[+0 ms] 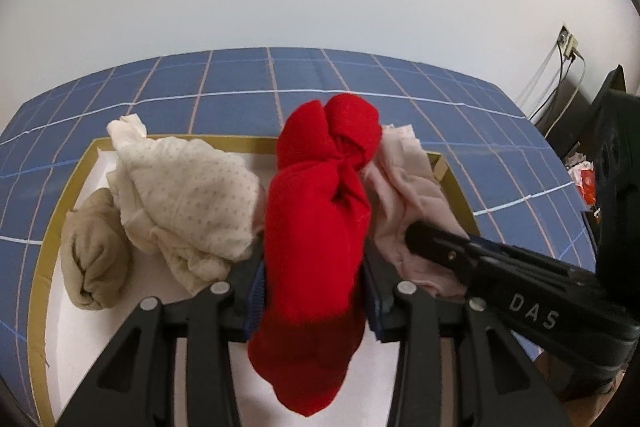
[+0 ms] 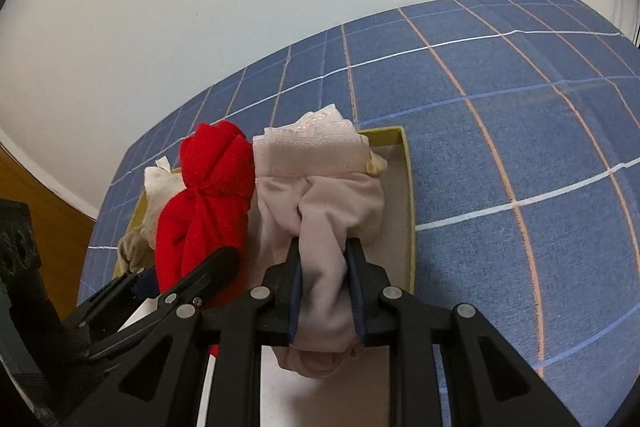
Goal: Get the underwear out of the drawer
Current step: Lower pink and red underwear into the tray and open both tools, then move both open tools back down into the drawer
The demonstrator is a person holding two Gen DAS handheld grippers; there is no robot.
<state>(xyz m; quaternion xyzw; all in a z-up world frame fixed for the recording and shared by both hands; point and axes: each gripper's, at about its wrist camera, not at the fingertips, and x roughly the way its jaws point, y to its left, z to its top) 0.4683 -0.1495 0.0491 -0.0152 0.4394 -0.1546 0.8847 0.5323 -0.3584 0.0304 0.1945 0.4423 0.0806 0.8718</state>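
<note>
A: What's in the shallow gold-rimmed cardboard drawer (image 1: 64, 211)?

B: A rolled beige garment (image 1: 94, 253) and dotted cream underwear (image 1: 188, 195) lie in its left part.

A: The grippers?

B: Left hand-held gripper (image 1: 314, 291) clamps bunched red underwear (image 1: 320, 211) above the drawer; right hand-held gripper (image 2: 325, 291) pinches pale pink lace-trimmed underwear (image 2: 320, 187) beside it.

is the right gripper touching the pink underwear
Touching: the right wrist view shows the right gripper with both fingers pressed into the pink underwear.

red underwear (image 1: 316, 211) clamped, left gripper (image 1: 314, 291)
</note>
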